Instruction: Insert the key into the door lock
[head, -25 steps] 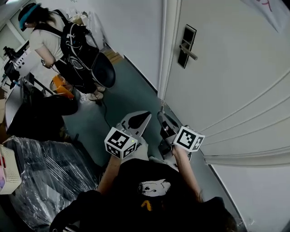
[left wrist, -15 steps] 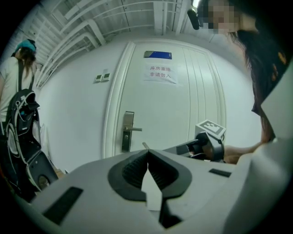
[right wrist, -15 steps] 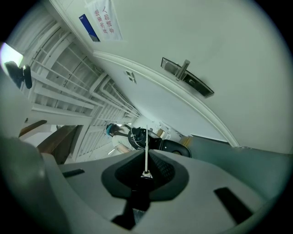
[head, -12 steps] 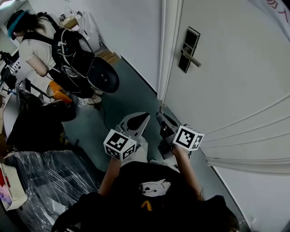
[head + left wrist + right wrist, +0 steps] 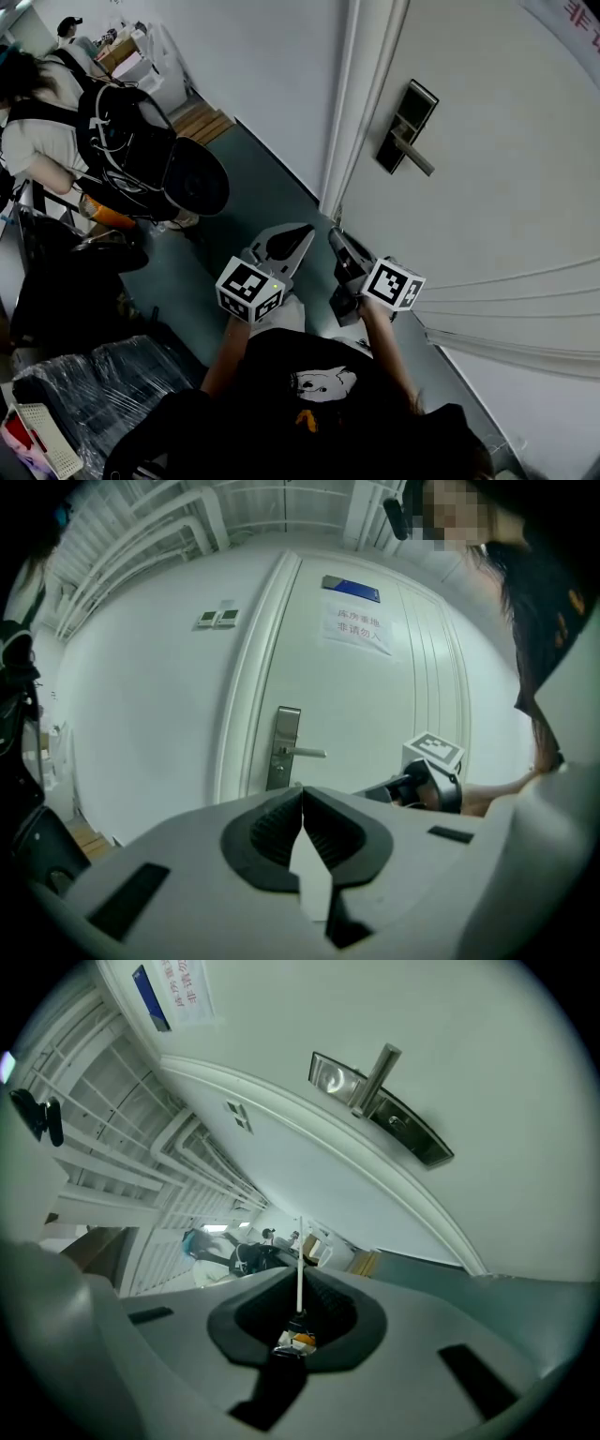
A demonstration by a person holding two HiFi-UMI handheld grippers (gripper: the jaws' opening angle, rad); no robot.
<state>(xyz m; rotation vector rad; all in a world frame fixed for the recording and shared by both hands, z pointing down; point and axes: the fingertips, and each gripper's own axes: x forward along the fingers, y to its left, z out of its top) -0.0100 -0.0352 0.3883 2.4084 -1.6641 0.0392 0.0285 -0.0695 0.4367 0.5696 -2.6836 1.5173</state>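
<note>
A dark lock plate with a lever handle (image 5: 405, 127) sits on the white door (image 5: 497, 187), up and to the right of both grippers. In the right gripper view the lock plate (image 5: 380, 1110) is well above the jaws. My right gripper (image 5: 300, 1279) is shut on the key (image 5: 299, 1269); its thin blade sticks up edge-on and its orange-marked head lies low between the jaws. In the head view the right gripper (image 5: 339, 246) is held short of the door. My left gripper (image 5: 292, 240) hovers beside it, shut on nothing. The left gripper view shows the lock plate (image 5: 284, 747) ahead.
A person with a black backpack (image 5: 112, 141) stands at the left. Plastic-wrapped goods (image 5: 103, 394) and a white basket (image 5: 47, 450) lie at the lower left. The white door frame (image 5: 361, 94) runs left of the lock. A paper notice (image 5: 361, 630) hangs on the door.
The head view has swung, so the lock now sits further right and lower in the frame, and the person with the backpack sits further left. Both grippers stay about where they were.
</note>
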